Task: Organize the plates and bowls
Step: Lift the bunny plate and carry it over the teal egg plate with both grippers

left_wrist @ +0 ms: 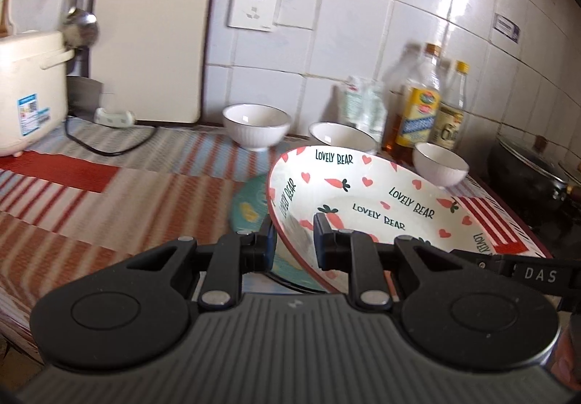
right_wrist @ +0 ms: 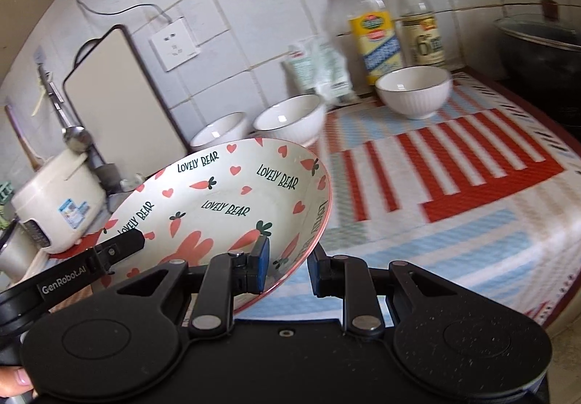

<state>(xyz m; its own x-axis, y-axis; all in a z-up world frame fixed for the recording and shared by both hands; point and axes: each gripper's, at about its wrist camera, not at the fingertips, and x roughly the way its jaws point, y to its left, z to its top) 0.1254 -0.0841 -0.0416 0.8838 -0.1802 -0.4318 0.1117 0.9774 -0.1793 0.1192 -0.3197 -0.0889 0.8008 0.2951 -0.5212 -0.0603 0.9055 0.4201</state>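
Rice cooker [left_wrist: 31, 92], chopping board [left_wrist: 152, 33], two bottles [left_wrist: 421, 102]

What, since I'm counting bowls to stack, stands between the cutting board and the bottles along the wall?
In the left wrist view: one white bowl, a second bowl and a plastic packet. The right wrist view shows the same.

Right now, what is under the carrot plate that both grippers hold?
Under the carrot plate a teal plate shows in the left wrist view, on the striped mat. Most of it is covered.
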